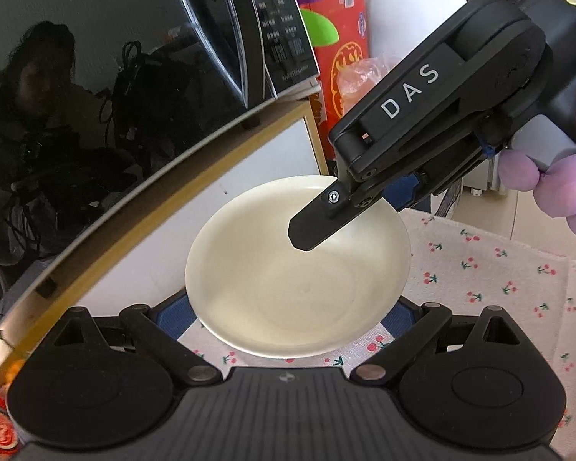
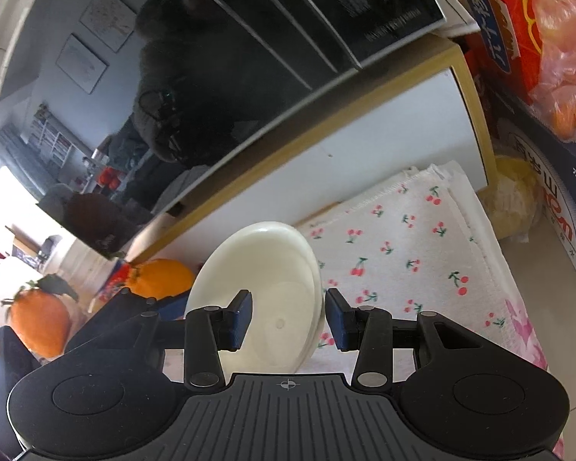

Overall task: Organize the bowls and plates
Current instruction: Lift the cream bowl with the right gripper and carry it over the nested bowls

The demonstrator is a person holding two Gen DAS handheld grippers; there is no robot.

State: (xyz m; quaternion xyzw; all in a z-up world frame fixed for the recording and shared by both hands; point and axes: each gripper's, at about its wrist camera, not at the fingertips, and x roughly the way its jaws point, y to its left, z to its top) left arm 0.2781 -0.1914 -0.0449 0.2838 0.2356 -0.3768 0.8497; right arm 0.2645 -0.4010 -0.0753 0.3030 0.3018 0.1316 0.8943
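Note:
One cream plate (image 1: pixel 288 280) is held off the cherry-print cloth (image 1: pixel 480 269) by both grippers. In the left wrist view my left gripper (image 1: pixel 288 319) has its blue pads against the plate's two sides, and the rim hides their tips. My right gripper reaches in from the upper right; its upper finger (image 1: pixel 315 226) lies on the far rim and the lower finger is hidden under the plate. In the right wrist view the plate (image 2: pixel 272 288) stands tilted between the pads of my right gripper (image 2: pixel 288 319), which is shut on its rim.
A glossy black microwave (image 1: pixel 134 96) sits on a white, wood-edged cabinet (image 1: pixel 249 161) right behind the plate. A red box (image 1: pixel 341 57) and a bag of oranges (image 2: pixel 568 88) stand at the right. Loose oranges (image 2: pixel 38 319) lie left. A purple-gloved hand (image 1: pixel 556 192) holds the right gripper.

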